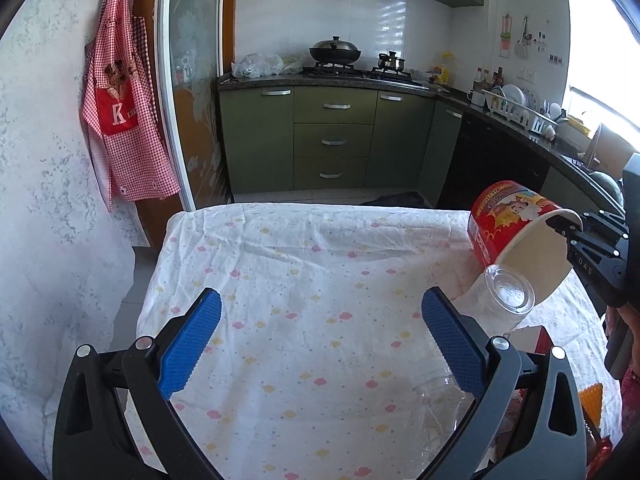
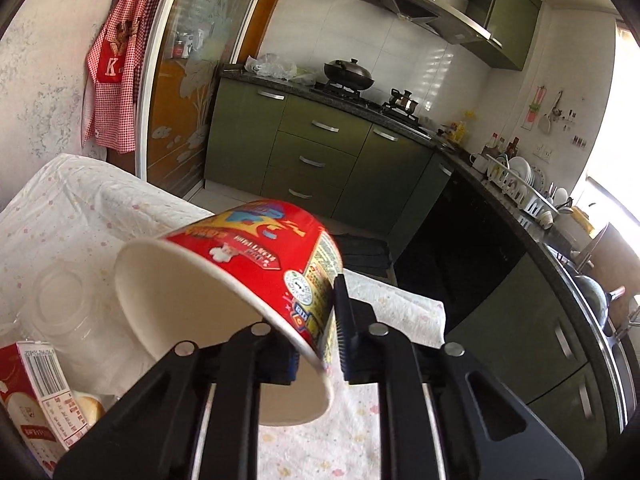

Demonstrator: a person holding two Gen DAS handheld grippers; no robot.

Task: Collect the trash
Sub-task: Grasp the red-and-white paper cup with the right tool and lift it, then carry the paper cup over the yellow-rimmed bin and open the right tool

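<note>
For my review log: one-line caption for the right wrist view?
Right gripper pinches the tilted red paper cup's rim above the cloth-covered table.

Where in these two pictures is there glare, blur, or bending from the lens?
Left wrist view: strong glare from the window at the right edge; the door frame bows from the fisheye. Right wrist view: the red paper cup, pinched at its rim by the right gripper, is slightly blurred; the window side is washed out white.

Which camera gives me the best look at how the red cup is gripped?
The right wrist view: the red cup fills it, its rim pinched in the right gripper. The left wrist view shows the cup only small at the right edge, tilted.
</note>
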